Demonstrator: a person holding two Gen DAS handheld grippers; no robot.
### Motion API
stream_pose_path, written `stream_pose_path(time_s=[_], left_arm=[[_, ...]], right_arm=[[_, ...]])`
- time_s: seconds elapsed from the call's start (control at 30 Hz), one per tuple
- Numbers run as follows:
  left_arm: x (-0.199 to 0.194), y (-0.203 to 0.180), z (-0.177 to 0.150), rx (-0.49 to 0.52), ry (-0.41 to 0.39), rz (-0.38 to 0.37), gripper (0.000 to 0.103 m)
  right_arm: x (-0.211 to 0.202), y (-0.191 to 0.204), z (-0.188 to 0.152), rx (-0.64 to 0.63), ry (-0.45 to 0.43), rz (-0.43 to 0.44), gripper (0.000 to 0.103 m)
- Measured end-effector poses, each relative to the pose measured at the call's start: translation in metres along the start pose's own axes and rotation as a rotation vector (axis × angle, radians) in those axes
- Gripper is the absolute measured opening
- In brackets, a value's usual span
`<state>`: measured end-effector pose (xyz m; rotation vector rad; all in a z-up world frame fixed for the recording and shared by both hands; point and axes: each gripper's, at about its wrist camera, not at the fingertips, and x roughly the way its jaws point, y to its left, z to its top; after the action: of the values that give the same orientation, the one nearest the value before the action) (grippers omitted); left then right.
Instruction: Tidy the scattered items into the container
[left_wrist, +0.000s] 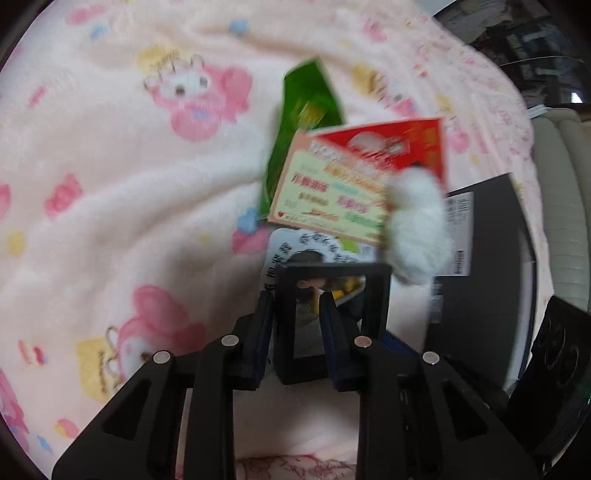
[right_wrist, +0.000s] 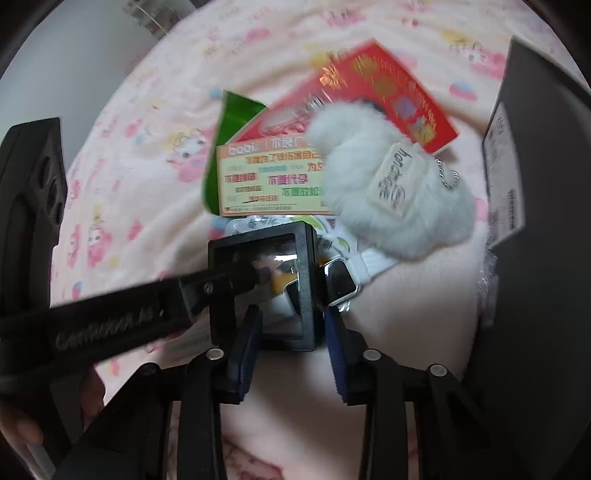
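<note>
A: 1 dark box (left_wrist: 484, 236) at the right edge, cut off, inside hidden.
B: Black frame (right_wrist: 306, 258) over the pink blanket (left_wrist: 110, 192), outside the box. Left gripper (left_wrist: 295, 297) fingers pinching its side.
A: Right gripper (right_wrist: 291, 317) fingers astride the other side; contact impossible to tell. Blurred figure inside.

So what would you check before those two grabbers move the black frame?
1. Left gripper holds the black frame: ok, the frame's edge is pinched between its fingers.
2. Right gripper has a firm hold: cannot tell; its fingers straddle the frame, but contact is unclear.
3. Watch clear of the frame: not ok, it lies right against the frame and may snag.
4. Fluffy keychain clear: ok, it sits apart on the cards.
5. Black box open: cannot tell, only its side shows.
</note>
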<state>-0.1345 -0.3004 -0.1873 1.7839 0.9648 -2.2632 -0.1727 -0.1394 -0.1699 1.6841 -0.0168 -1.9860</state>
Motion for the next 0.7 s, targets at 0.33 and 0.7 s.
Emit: stream_pose_path(time_s=[0.33,0.7], left_arm=[[-0.083,-0.073,-0.098,0.162,-0.134,-0.172,0.025],[-0.013,-0.166,-0.186,0.374,0.007,-0.166,0.025]], right_arm=[[-0.139,-0.019,-0.083,-0.032,-0.233,0.17,0.026],[-0.156,-0.127,-0.184,0.179,-0.209,0.206,0.026]])
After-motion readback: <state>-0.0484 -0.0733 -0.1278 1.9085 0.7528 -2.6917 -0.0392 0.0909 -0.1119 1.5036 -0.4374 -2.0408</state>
